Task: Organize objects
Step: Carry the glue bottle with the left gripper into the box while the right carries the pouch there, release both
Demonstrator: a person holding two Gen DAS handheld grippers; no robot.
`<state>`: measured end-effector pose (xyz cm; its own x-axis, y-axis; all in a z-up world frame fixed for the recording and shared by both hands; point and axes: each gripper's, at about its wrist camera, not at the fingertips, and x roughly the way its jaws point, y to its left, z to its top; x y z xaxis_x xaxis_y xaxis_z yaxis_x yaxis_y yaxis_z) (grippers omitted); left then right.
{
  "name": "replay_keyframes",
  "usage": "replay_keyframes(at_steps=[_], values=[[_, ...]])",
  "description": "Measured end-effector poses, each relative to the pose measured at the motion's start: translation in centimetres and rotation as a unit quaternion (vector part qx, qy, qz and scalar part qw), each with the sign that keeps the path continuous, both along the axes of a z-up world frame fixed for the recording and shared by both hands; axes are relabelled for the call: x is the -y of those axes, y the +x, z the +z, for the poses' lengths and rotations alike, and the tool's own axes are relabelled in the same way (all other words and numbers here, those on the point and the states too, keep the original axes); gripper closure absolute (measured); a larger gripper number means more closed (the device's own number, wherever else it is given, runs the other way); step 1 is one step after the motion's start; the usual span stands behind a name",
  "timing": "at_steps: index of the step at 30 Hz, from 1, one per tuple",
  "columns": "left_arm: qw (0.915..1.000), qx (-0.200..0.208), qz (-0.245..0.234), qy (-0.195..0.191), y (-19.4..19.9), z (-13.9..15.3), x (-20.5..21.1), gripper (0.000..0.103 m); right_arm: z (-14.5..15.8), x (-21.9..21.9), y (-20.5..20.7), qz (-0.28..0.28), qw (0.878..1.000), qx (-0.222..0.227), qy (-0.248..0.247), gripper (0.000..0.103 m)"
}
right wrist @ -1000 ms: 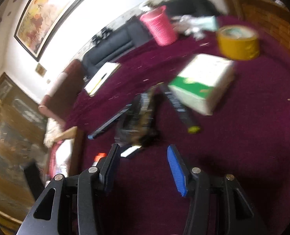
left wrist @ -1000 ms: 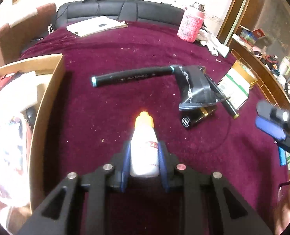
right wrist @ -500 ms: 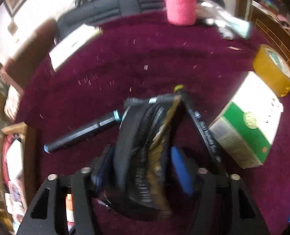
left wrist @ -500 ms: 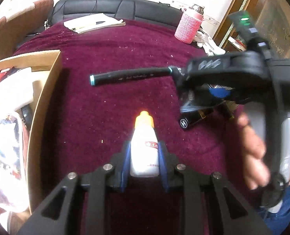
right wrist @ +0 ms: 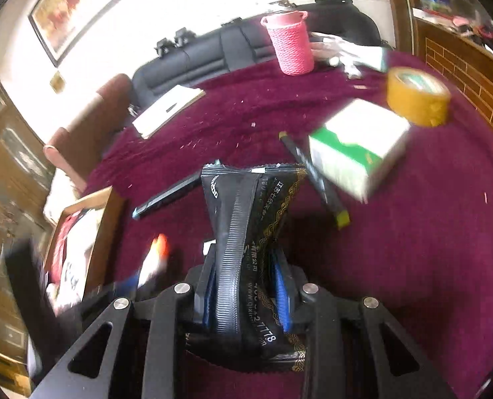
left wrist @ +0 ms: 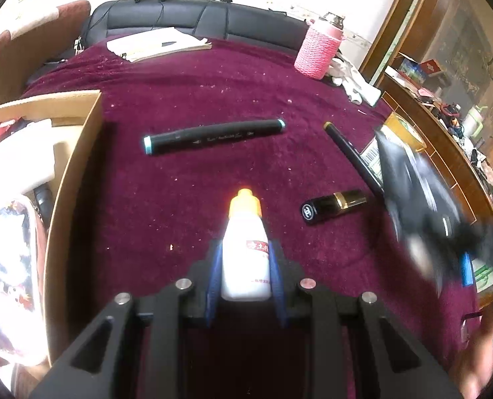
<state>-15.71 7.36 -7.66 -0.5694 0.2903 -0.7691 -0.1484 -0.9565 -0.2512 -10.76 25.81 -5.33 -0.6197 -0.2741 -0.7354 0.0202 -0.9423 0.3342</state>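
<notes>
Tools over a maroon-covered desk (left wrist: 193, 199), each gripping one item.

The left tool (left wrist: 245, 267) is clamped on a small white bottle (left wrist: 245, 259) with an orange cap, held above bare cloth. The right tool (right wrist: 246, 286) is closing its jaws on a black packet (right wrist: 246, 232), pinched at its middle. A cardboard box (left wrist: 70, 179) stands along the desk's left edge. A black marker (left wrist: 213, 136) lies across the middle, with open cloth between it and the bottle. A lipstick (left wrist: 332, 206) and a thin pen (left wrist: 349, 156) lie to the right, near a green-and-white carton (right wrist: 356, 146) and a tape roll (right wrist: 416, 96).
</notes>
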Motion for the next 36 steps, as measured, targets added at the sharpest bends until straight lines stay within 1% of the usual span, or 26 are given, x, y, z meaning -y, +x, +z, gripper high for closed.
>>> replay_keyframes(at_steps=[2,3,6,7,10,12,14,17,22,24,26,29,34,36], values=[[0.9999,-0.01,-0.003,-0.003,0.3,0.3,-0.1,0.077,-0.8,-0.2,1.1,-0.003,1.0,0.004,0.01,0.072],[0.9999,-0.016,-0.005,0.001,0.6,0.5,-0.1,0.077,-1.1,-0.4,1.4,-0.001,1.0,0.007,0.009,0.072],[0.9998,-0.014,-0.003,0.015,1.0,0.7,0.2,0.077,-1.4,-1.2,1.3,-0.002,1.0,0.018,-0.025,0.072],[0.9998,-0.014,-0.003,0.015,1.2,0.8,0.2,0.077,-1.2,-1.1,1.5,0.001,0.999,0.014,-0.03,0.071],[0.9996,-0.01,-0.005,0.024,2.2,1.4,0.4,0.077,-0.4,-0.6,2.7,0.011,1.0,-0.001,-0.021,0.071],[0.999,-0.005,-0.009,0.043,2.9,2.1,0.8,0.077,-0.3,-0.4,3.3,0.017,1.0,-0.004,-0.02,0.071],[0.9981,-0.007,-0.009,0.061,3.7,3.0,1.3,0.077,-0.4,-0.5,3.7,0.019,1.0,-0.002,-0.022,0.071],[0.997,-0.024,-0.01,0.073,5.3,4.9,2.2,0.077,-0.6,-0.7,4.2,0.019,0.999,0.003,-0.033,0.071],[0.9931,-0.054,-0.001,0.103,8.0,7.9,5.0,0.077,0.3,0.1,5.3,0.027,0.999,-0.005,-0.04,0.071],[0.9915,-0.063,0.011,0.113,9.0,8.8,6.8,0.077,0.9,0.8,5.7,0.035,0.999,-0.011,-0.039,0.071],[0.991,-0.07,0.021,0.113,9.7,9.3,8.2,0.077,1.4,1.8,6.1,0.047,0.998,-0.015,-0.035,0.071],[0.989,-0.078,0.049,0.115,10.7,9.8,11.4,0.077,2.1,3.8,6.2,0.069,0.997,-0.014,-0.031,0.071],[0.9852,-0.08,0.114,0.099,11.6,9.0,16.7,0.077,3.7,7.8,5.9,0.111,0.993,-0.018,-0.024,0.07],[0.983,-0.077,0.134,0.1,11.7,8.4,18.8,0.077,4.3,9.9,5.7,0.129,0.991,-0.02,-0.016,0.07]])
